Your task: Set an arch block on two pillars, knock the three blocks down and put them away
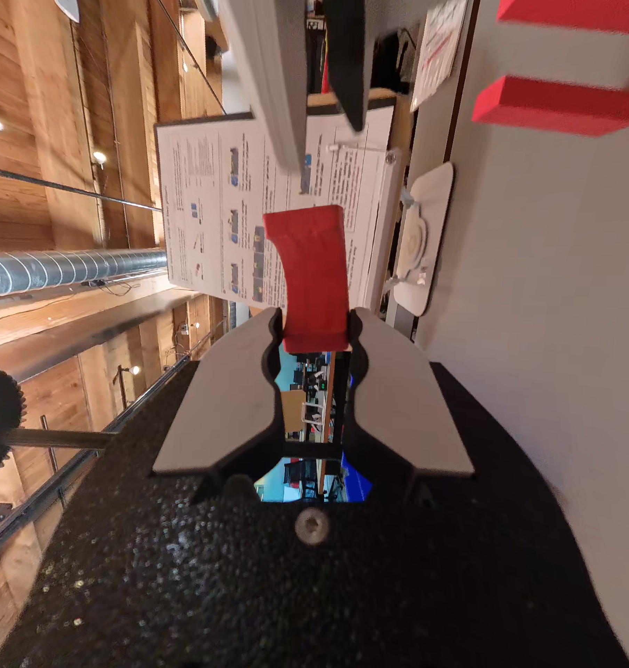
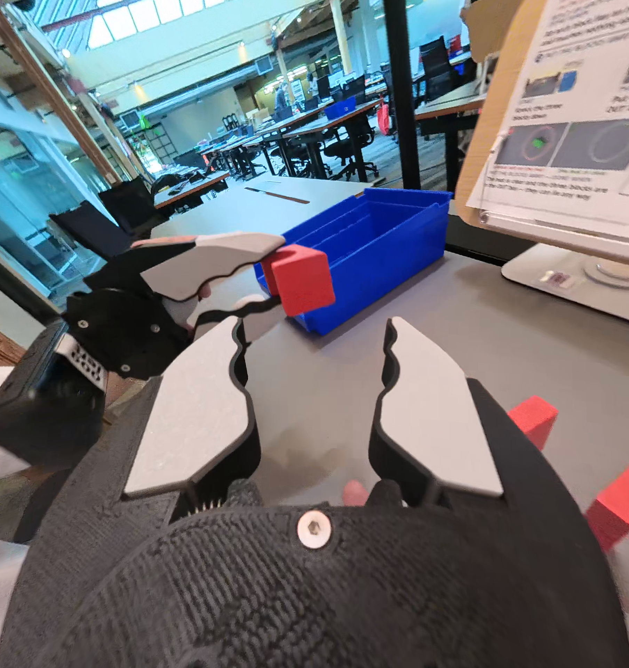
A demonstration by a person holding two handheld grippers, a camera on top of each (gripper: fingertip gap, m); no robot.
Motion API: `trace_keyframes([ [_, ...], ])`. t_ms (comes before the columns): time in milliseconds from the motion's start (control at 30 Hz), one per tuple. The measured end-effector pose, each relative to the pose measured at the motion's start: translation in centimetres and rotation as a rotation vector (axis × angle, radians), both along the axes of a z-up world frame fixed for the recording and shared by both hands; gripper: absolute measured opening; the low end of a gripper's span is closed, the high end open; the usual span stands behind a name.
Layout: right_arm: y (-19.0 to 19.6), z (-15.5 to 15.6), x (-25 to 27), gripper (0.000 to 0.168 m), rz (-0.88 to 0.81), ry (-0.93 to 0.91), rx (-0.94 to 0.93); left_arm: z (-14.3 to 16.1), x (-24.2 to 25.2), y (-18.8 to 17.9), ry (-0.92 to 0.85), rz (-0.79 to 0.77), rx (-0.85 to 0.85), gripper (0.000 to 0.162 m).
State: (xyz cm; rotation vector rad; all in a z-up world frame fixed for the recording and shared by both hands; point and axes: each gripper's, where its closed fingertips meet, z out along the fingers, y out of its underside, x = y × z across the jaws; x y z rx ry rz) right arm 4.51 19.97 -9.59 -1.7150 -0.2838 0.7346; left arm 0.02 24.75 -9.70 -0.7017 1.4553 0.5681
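Observation:
My left gripper [image 1: 316, 315] is shut on a red block [image 1: 313, 274], which sticks out forward between the fingertips. The gripper is turned on its side. In the right wrist view the left gripper [image 2: 275, 271] holds this red block [image 2: 302, 285] in the air at the near left end of an empty blue bin [image 2: 378, 249]. I cannot tell whether the block is over the bin or just in front of it. My right gripper [image 2: 313, 325] is open and empty above the grey table [image 2: 468, 343]. It also shows in the left wrist view [image 1: 327, 144].
Two more red blocks [image 2: 533, 423] [image 2: 616, 513] lie on the table right of my right gripper; they also show in the left wrist view [image 1: 559, 105] [image 1: 573, 14]. A printed sheet in a clear stand [image 2: 577, 126] on a white base [image 2: 559, 289] stands right of the bin. My right fingertips sit around 7 cm from my left ones. Left tips and right tips are each some 35 cm from the white base [image 2: 559, 289]. My left wrist view [image 1: 430, 265] looks at it from another angle.

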Motion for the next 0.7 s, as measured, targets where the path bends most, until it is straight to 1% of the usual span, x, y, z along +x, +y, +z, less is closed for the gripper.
trace_keyframes([
  [67,0.0,0.1,-0.6,0.073,0.004,-0.027,0.017,0.1,0.6,-1.1,0.000,-0.019,0.014,0.034],
  [167,0.0,0.2,-0.8,0.067,-0.009,-0.072,0.049,0.3,1.0,-2.3,0.003,-0.044,0.047,0.034],
  [233,-0.1,0.3,-1.0,0.058,0.000,-0.084,0.063,0.4,1.2,-3.0,0.006,-0.063,0.070,0.035],
  [333,-0.6,0.4,-1.6,0.038,0.041,-0.114,0.102,0.3,1.4,-3.5,0.013,-0.079,0.077,0.035],
  [367,-0.7,0.4,-1.7,0.035,0.048,-0.129,0.119,0.2,1.3,-3.6,0.013,-0.083,0.072,0.035],
  [467,-1.0,0.4,-1.8,0.034,0.056,-0.176,0.167,0.0,1.3,-3.9,-0.002,-0.104,0.029,0.035],
  [567,-1.3,0.9,-1.5,0.034,0.045,-0.229,0.240,-0.2,1.4,-4.5,-0.035,-0.149,-0.086,0.035],
  [633,-1.7,1.5,-0.8,0.034,0.021,-0.286,0.302,-0.2,1.4,-5.1,-0.072,-0.215,-0.236,0.042],
  [700,-2.3,2.3,0.0,0.034,0.003,-0.345,0.378,-0.1,1.0,-5.3,-0.127,-0.278,-0.443,0.043],
])
